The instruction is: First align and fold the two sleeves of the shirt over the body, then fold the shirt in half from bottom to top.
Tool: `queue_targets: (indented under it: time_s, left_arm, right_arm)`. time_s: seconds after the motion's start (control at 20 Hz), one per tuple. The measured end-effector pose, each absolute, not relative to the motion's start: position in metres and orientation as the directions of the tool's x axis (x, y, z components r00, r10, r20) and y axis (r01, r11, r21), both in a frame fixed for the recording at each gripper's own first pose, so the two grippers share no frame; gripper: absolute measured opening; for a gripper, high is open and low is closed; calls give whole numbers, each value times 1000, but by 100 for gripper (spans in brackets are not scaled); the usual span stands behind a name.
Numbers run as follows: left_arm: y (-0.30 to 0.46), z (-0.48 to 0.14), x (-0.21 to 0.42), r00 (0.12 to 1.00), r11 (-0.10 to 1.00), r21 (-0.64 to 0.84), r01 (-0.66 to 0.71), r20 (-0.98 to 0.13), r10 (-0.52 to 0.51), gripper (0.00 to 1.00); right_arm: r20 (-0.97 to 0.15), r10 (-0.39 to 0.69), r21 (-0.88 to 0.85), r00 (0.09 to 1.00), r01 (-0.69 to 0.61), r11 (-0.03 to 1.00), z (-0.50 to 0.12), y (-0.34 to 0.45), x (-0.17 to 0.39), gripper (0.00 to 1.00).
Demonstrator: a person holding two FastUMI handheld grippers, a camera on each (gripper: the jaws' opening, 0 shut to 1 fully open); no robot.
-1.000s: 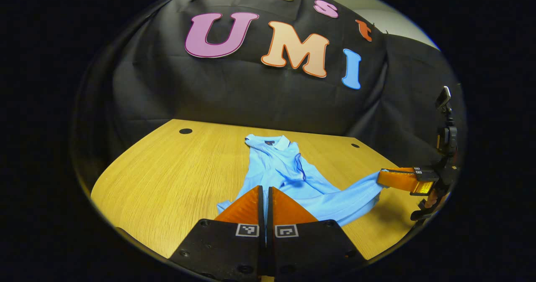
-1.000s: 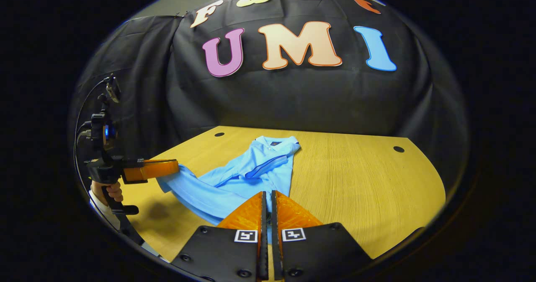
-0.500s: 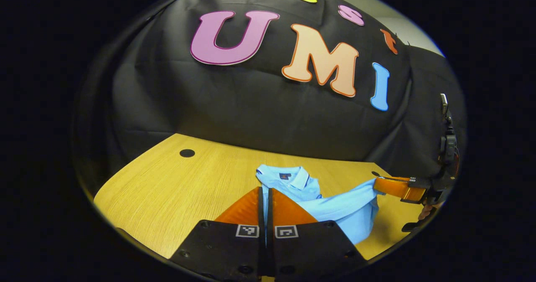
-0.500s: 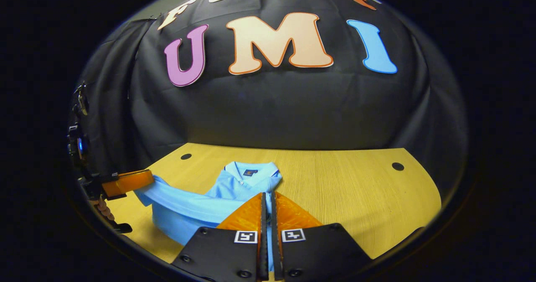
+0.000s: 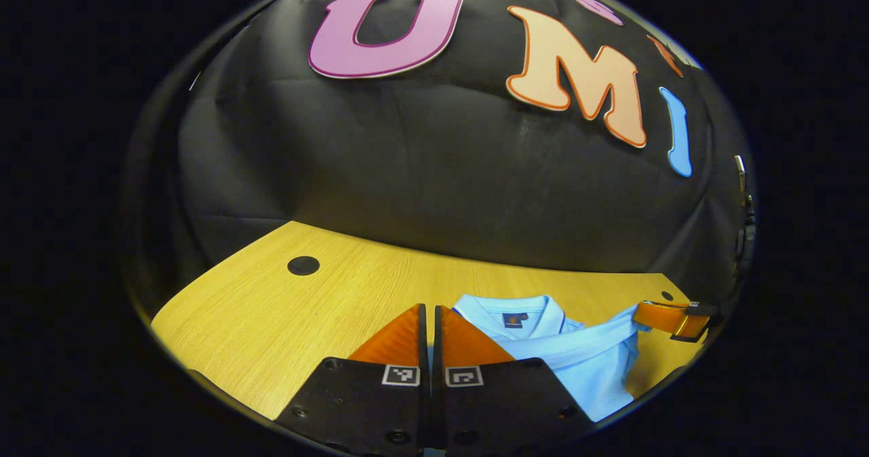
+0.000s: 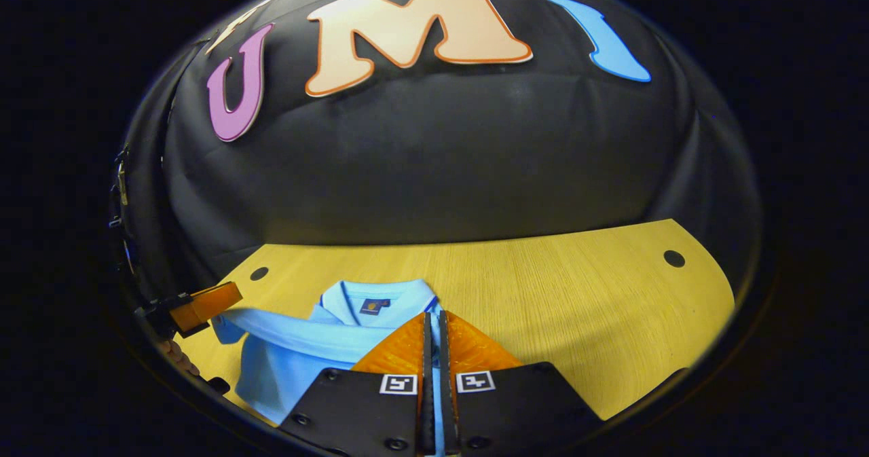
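A light blue polo shirt lies on the yellow wood-grain tabletop, its collar toward the booth wall and its hem edge raised in a taut band over the body. The left gripper and right gripper each have their fingers pressed together, pinching that raised blue fabric.

Shirt on table, collar toward wall.
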State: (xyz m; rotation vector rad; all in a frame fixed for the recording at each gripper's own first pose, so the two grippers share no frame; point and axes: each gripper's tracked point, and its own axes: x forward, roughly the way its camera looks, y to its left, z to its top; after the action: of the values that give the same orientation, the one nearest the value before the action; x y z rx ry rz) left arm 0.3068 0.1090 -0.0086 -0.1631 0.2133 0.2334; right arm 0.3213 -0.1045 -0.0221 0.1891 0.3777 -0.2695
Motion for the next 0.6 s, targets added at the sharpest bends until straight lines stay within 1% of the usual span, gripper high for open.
queue_targets:
  time_s: [0.1,0.25,0.35,0.4,0.45,0.5,0.6]
  left_arm:
    - [112,-18,319,947,963,-122,-240,-248,205,0]
    - [112,-25,321,948,969,-108,-220,-259,186,0]
    - [112,-20,318,954,969,-132,-211,-243,175,0]
    - [113,-16,312,954,966,-139,-217,-242,180,6]
    - [113,-13,308,954,966,-146,-215,-242,176,14]
    - [112,-11,304,953,965,-151,-214,-247,173,31]
    - [114,-1,289,953,964,-141,-226,-235,189,80]
  right_arm:
    - [-393,-229,178,891,318,931,-32,-117,332,6]
    - [-405,-209,225,890,318,921,-46,-124,339,6]
    - [-405,-209,202,890,310,929,-49,-126,339,14]
    - [-406,-195,196,893,294,935,-49,-123,337,19]
    - [-404,-165,199,900,263,944,-46,-114,334,39]
    - [-402,-167,179,900,256,950,-39,-113,330,58]
    - [-376,-176,148,910,247,958,-32,-109,322,97]
